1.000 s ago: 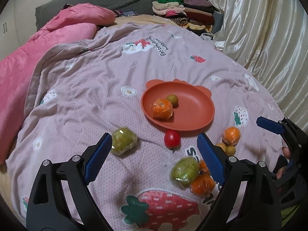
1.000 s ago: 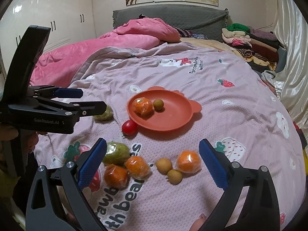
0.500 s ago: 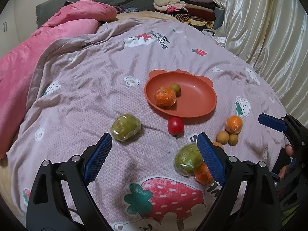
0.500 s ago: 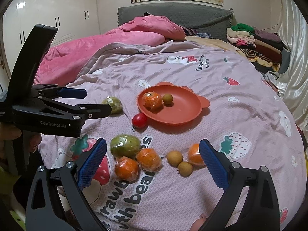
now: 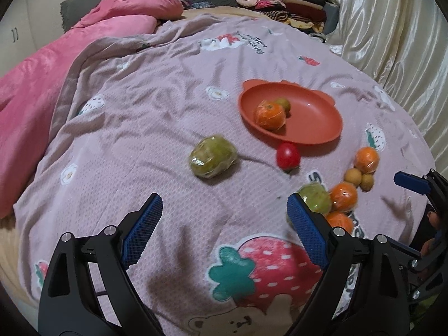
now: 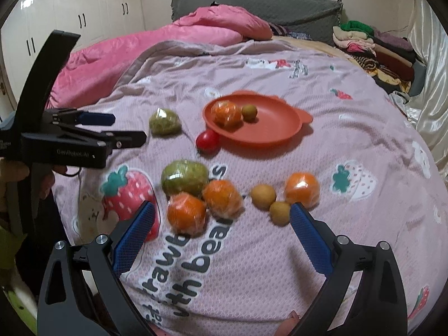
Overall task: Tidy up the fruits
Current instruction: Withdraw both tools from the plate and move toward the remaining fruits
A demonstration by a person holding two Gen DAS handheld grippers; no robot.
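An orange plate [image 5: 316,123] [image 6: 268,128] lies on the bed and holds a wrapped orange [image 5: 269,114] and a small green fruit [image 5: 282,103]. A red tomato [image 5: 287,154] [image 6: 207,140] lies by its rim. A wrapped green fruit [image 5: 212,156] [image 6: 164,121] lies alone ahead of my open, empty left gripper [image 5: 224,224]. My open, empty right gripper [image 6: 221,224] hangs over two wrapped oranges [image 6: 186,215] [image 6: 222,197], beside another green fruit [image 6: 184,177], two small yellow fruits [image 6: 263,193] and a third orange [image 6: 302,189].
A mauve printed blanket [image 5: 156,106] covers the bed. A pink quilt [image 5: 36,84] lies at the left, folded clothes [image 5: 280,0] at the head, a cream curtain [image 5: 392,33] on the right. The left gripper also shows in the right wrist view [image 6: 123,128].
Both grippers have moved forward and lower toward the fruit. The lone green fruit now sits ahead of the left gripper; the oranges now lie between the right gripper's fingers.
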